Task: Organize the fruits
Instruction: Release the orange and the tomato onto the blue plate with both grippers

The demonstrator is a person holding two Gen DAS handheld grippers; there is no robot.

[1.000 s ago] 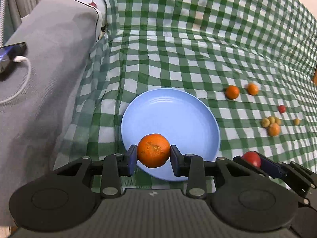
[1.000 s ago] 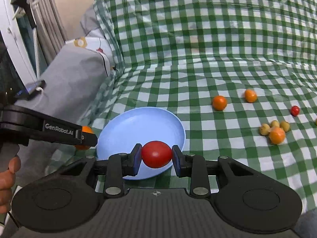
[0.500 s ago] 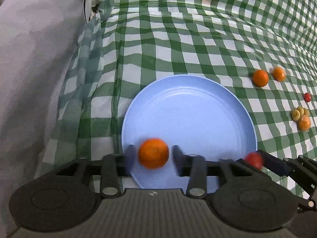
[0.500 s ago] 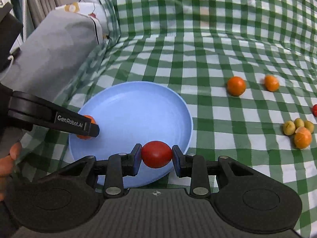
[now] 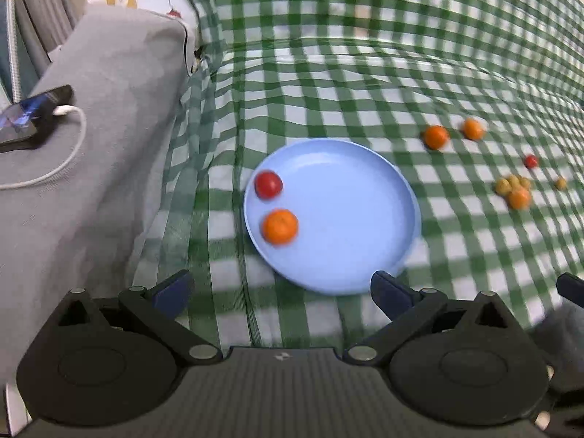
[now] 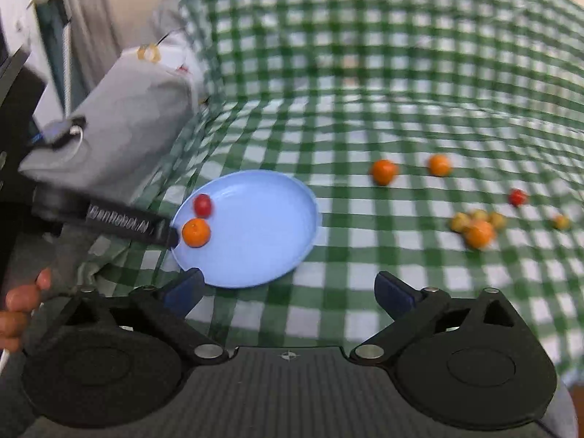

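The left gripper (image 5: 281, 294) has its dark blue-padded jaws spread wide with nothing between them, hanging over the checked cloth at the near edge of the round pale blue plate (image 5: 350, 219). The right gripper (image 6: 288, 288) is likewise spread wide and empty, near the plate's near rim. On the plate's left side lie a round orange tangerine (image 5: 280, 226) and, just beyond it, a small red tomato (image 5: 268, 184); both sit well ahead of either pair of jaws, touching neither. In the right wrist view one finger of the left gripper reaches close beside the tangerine. To the far right on the green-and-white checked cloth (image 5: 328, 84) are two more small oranges (image 5: 435, 137), a tiny red fruit (image 5: 531, 161) and a cluster of yellowish fruits with an orange one (image 5: 514, 189). A phone with a white cable (image 5: 33, 116) rests on the grey cushion (image 5: 109, 109) at left
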